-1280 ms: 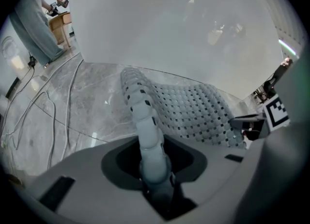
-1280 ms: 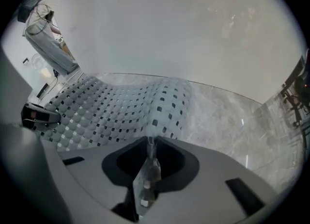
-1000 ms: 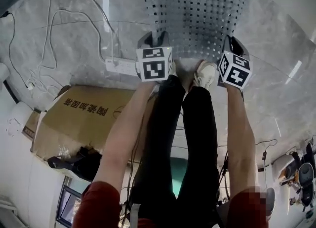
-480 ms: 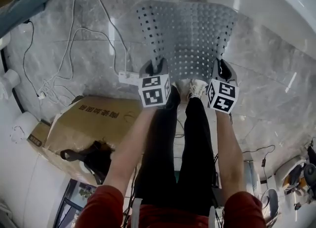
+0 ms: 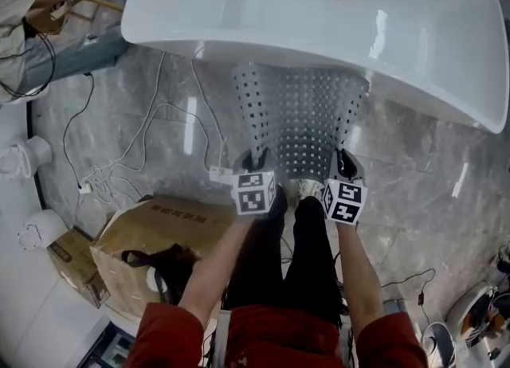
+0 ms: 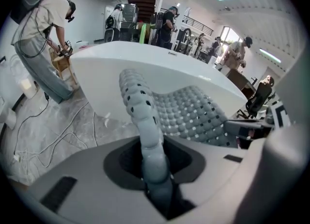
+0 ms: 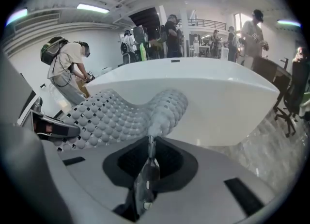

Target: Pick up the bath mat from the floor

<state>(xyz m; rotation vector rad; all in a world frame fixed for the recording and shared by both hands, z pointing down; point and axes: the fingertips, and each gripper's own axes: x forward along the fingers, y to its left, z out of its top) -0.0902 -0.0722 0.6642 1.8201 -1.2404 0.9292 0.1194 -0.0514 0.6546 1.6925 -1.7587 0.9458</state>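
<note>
One bath mat (image 5: 301, 119) — grey, flexible, pierced by even rows of small square holes, its face covered in rounded bumps like pebbles. Location: held up in front of me by its two near corners, the sheet spreading away from my grippers toward the side of the white bathtub (image 5: 319, 16). In the head view its far edge meets the tub's outline; whether that edge touches the floor (image 5: 422, 199) I cannot tell. Condition: sagging in a shallow trough between the two holds, the left border rolled into a thick curl, the right corner bunched to a thin fold.

Two grippers, both mine. My left gripper (image 5: 256, 158) is clamped on the rolled left border, which fills the gap between the jaws. My right gripper (image 5: 344, 163) is pressed nearly together, pinching the thin right corner. They sit level with each other, one at each side of the mat, just ahead of my shoes (image 5: 307, 189).

Surroundings:
- grey marbled floor
- one cardboard box (image 5: 151, 235) to my left
- white cables (image 5: 119, 159) looping from a power strip (image 5: 219, 174) near the left gripper
- one person (image 5: 24, 8) bent over beyond the tub's left end
- several more people (image 6: 169, 22) standing far behind the tub — small, details unclear
</note>
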